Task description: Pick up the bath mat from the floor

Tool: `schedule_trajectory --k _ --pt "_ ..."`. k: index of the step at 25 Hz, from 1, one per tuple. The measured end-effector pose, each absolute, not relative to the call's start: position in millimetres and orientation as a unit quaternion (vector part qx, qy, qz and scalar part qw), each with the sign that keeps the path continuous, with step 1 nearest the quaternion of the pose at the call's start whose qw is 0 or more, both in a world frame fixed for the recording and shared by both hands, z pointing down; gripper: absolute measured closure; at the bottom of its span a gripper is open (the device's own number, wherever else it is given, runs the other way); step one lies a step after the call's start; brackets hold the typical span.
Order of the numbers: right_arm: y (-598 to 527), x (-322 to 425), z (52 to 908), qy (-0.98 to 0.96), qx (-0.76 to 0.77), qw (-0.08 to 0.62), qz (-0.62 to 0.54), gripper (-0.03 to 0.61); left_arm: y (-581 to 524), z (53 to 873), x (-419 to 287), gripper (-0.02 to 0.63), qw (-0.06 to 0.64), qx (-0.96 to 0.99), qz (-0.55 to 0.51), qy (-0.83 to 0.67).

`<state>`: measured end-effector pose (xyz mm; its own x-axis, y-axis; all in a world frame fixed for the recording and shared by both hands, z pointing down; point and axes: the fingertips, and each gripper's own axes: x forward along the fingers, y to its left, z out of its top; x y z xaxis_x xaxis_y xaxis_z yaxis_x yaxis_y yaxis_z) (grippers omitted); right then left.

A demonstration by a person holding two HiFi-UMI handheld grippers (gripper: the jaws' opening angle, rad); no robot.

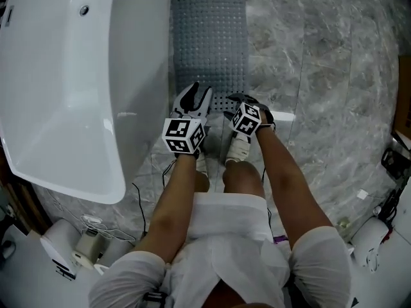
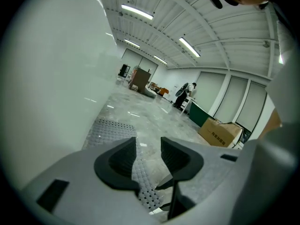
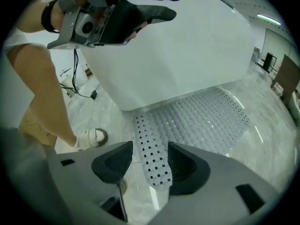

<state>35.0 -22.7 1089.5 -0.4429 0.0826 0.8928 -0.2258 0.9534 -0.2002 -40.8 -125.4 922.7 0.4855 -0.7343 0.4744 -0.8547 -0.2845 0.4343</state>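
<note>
Grey perforated bath mat (image 1: 209, 37) lies on the marble floor (image 1: 314, 76), just beside the white bathtub (image 1: 70, 76). Both grippers are low at the mat's near edge. Left gripper (image 1: 194, 94) is released: jaws apart, mat edge visible through the gap, not pinched. Right gripper (image 1: 243, 99) is released too: jaws apart over the mat's near corner, nothing grasped.
</note>
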Motion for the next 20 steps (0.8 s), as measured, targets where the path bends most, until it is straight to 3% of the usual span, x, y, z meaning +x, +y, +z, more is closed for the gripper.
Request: schedule_trajectory --k 12,20 --pt "22.2 31.8 1213.9 -0.783 -0.124 0.602 0.094 0.238 -111.5 985.6 -49.0 0.448 0.344 0.776 0.102 -0.519" --pt "29.4 32.6 1279.5 -0.754 -0.127 0.643 0.046 0.225 -122.7 1011.6 -61.6 0.443 0.354 0.762 0.135 -0.525"
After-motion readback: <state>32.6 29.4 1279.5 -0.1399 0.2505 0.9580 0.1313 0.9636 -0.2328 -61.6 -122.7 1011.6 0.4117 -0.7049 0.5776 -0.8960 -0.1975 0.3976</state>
